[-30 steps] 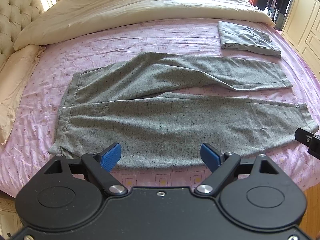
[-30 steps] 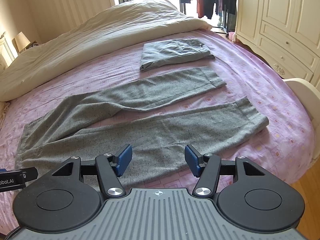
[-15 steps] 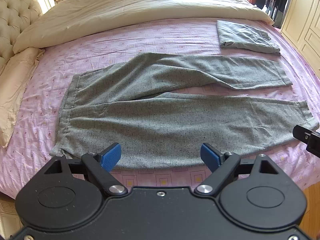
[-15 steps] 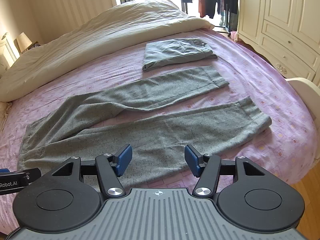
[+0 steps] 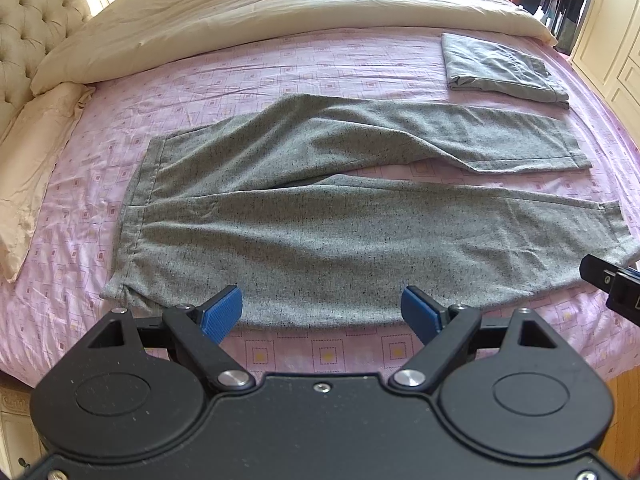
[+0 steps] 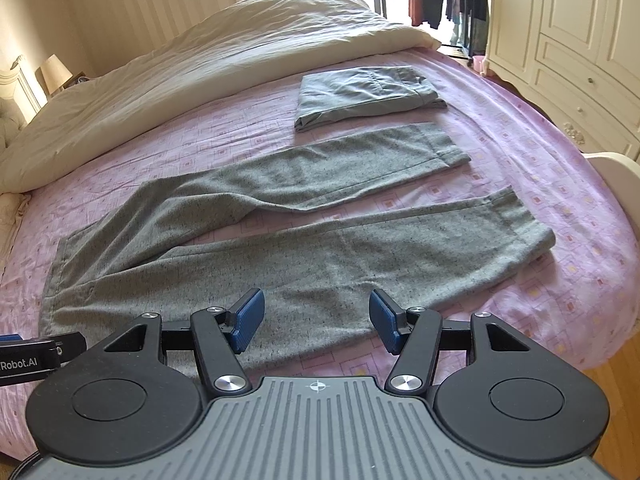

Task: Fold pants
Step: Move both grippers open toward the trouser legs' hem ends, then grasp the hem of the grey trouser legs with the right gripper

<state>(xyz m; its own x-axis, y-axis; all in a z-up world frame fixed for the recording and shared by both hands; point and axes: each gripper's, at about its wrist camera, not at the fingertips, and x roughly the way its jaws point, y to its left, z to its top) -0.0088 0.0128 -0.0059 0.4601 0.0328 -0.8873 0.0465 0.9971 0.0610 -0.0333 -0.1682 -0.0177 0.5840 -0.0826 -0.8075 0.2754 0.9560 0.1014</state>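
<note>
Grey speckled pants (image 5: 328, 216) (image 6: 304, 248) lie spread flat on the pink bed sheet (image 5: 280, 64), waistband at the left, both legs running right with a gap between them. My left gripper (image 5: 322, 312) hovers open over the near edge of the near leg, close to the waist end, nothing between its blue pads (image 5: 222, 312). My right gripper (image 6: 316, 314) hangs open above the same leg farther right, its pads (image 6: 382, 318) empty. Each gripper shows at the edge of the other's view.
A second pair of grey pants (image 5: 500, 70) (image 6: 368, 94) lies folded at the far right of the bed. A cream duvet (image 5: 280, 4) covers the far half, a pillow (image 5: 32, 160) at the left. White wardrobe drawers (image 6: 580, 72) stand right; wooden floor (image 6: 616, 380) below the bed's edge.
</note>
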